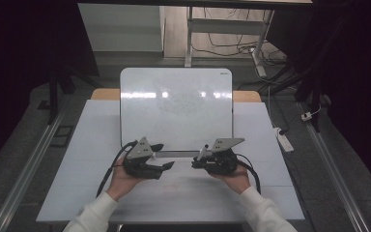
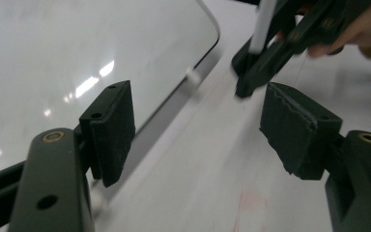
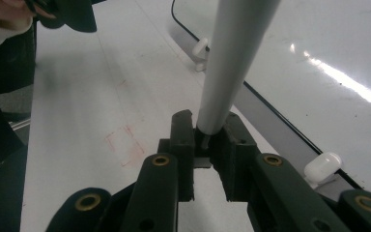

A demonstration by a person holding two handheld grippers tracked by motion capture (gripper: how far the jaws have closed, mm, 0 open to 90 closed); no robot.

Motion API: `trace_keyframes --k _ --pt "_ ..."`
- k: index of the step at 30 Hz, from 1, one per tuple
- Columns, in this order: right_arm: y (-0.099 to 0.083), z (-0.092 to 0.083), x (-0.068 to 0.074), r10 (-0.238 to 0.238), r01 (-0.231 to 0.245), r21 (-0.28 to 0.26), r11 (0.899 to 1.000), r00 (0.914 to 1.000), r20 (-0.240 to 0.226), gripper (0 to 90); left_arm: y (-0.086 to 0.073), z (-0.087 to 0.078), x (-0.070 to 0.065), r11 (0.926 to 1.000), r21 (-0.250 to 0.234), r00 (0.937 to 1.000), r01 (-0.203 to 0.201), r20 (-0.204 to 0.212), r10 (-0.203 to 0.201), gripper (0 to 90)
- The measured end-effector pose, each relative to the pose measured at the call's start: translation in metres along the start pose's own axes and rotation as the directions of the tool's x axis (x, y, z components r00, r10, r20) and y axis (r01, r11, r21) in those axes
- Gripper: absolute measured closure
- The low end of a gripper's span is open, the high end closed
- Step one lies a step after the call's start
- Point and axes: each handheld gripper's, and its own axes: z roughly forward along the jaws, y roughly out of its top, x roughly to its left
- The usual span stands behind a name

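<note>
White marker (image 3: pixel 227 63) in right gripper (image 3: pixel 207 140) (left gripper (image 2: pixel 198 130) empty)

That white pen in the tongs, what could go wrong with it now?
The right tongs pinch the white pen only at its bottom end, so it might tilt or slip out. The left tongs are open and close by, so they could bump the pen. The whiteboard stands propped; pushing hard on it might shift it.

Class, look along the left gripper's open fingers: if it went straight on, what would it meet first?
Probably the right gripper, which holds a white marker straight ahead of the left gripper; depth is unclear.
</note>
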Motion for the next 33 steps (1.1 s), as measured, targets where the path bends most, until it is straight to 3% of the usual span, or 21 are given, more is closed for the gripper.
trace_keyframes --k 5,13,17,21,25,30,33 --pt "-0.001 0.001 0.001 -0.002 0.002 0.004 1.0 0.9999 -0.014 77.8 0.024 0.021 -0.009 0.9992 -0.03 0.9975 -0.025 0.065 0.027 30.0" --pt "-0.001 0.004 0.001 -0.007 0.007 0.018 1.0 0.9995 -0.032 77.8 0.031 0.046 -0.008 0.9992 -0.036 0.9901 -0.017 0.139 0.022 37.5" --pt "-0.001 0.009 0.002 -0.011 0.013 0.04 0.999 0.9987 -0.049 77.7 0.035 0.054 -0.006 0.998 -0.063 0.9765 -0.002 0.215 0.016 44.4" --pt "-0.002 0.013 0.003 -0.026 0.032 0.082 0.996 0.9968 -0.076 77.8 0.037 0.061 -0.007 0.9972 -0.068 0.9701 -0.029 0.238 0.045 57.7" --pt "-0.002 0.014 0.003 -0.036 0.047 0.12 0.992 0.9954 -0.089 77.8 0.036 0.063 -0.006 0.997 -0.068 0.9633 -0.037 0.263 0.054 78.0" --pt "-0.003 0.012 0.001 -0.028 0.035 0.107 0.994 0.9976 -0.064 76.5 0.036 0.061 -0.004 0.9971 -0.074 0.9656 -0.021 0.257 0.039 80.4" --pt "-0.003 0.009 0.004 -0.015 0.016 0.045 0.999 0.9999 -0.006 64.1 0.036 0.058 -0.004 0.9972 -0.072 0.9737 -0.02 0.225 0.036 80.6"
